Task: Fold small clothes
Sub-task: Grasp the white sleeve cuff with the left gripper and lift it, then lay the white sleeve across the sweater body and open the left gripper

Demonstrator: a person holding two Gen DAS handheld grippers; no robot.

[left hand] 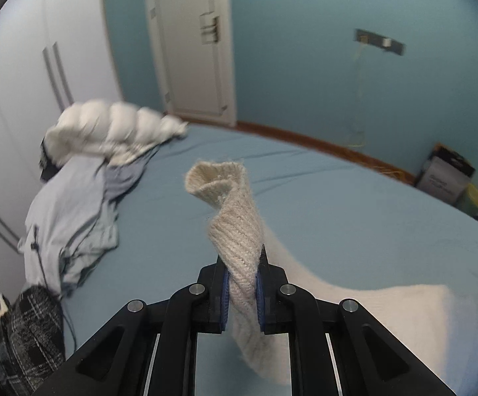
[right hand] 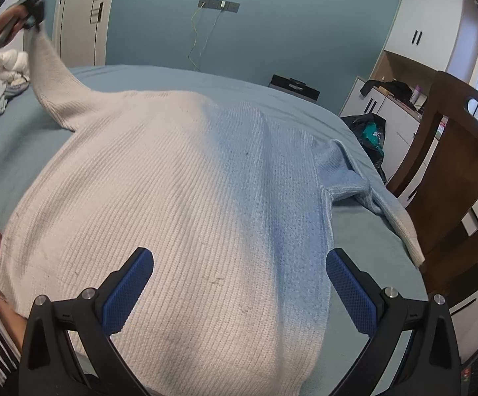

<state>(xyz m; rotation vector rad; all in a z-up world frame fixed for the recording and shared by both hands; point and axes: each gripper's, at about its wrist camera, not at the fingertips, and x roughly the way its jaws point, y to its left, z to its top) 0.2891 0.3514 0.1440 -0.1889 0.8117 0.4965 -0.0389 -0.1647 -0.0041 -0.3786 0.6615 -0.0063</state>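
Meanwhile the left gripper (left hand: 242,292) pinched the cuff of the sweater's sleeve (left hand: 235,227), held above the bed (left hand: 338,198); its lower end vanished under the black fingers. Across the bed's middle lay the sweater (right hand: 179,204), its near hem cut off from view, and the right gripper (right hand: 239,293) hung spread over it. Blurred clothes (left hand: 73,204) sat near the bed's far left edge.

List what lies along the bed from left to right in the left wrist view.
Dark plaid garment → pale blue clothes → cream sleeve pinched in the left tongs → sweater body on the blue bed.
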